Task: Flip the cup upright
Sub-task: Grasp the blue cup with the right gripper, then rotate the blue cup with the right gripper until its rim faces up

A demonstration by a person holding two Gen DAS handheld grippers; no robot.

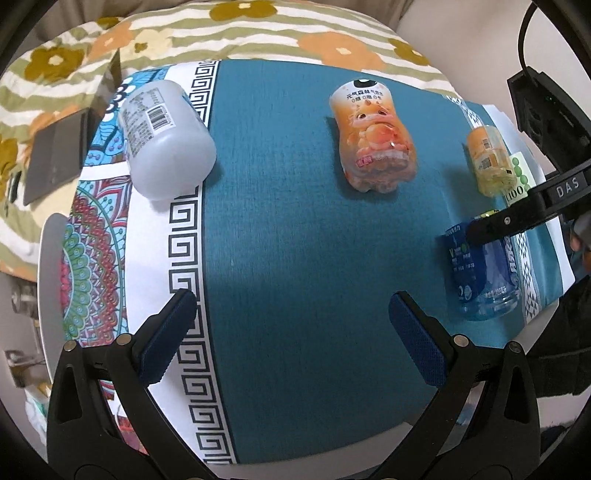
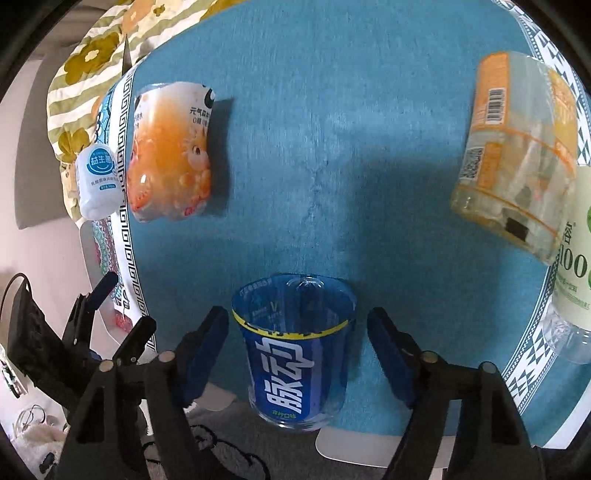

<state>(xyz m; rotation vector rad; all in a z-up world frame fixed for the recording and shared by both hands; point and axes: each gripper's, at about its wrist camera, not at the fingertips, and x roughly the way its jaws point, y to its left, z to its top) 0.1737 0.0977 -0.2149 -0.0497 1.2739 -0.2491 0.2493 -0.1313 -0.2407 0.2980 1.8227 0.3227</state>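
Observation:
A clear cup with a blue label (image 2: 295, 350) stands on the teal mat near the front edge, mouth up; it also shows in the left wrist view (image 1: 484, 273). My right gripper (image 2: 297, 350) is open, one finger on each side of the cup, not touching it. In the left wrist view a right finger (image 1: 495, 225) reaches over the cup from the right. My left gripper (image 1: 291, 336) is open and empty above the teal mat (image 1: 295, 240), well left of the cup.
An orange-printed cup (image 1: 373, 136) lies at the mat's middle back. A white cup (image 1: 166, 136) lies on the patterned border at left. A clear orange-labelled cup (image 2: 517, 155) and a green-labelled bottle (image 2: 576, 280) lie at right. A flowered quilt (image 1: 258, 29) lies behind the mat.

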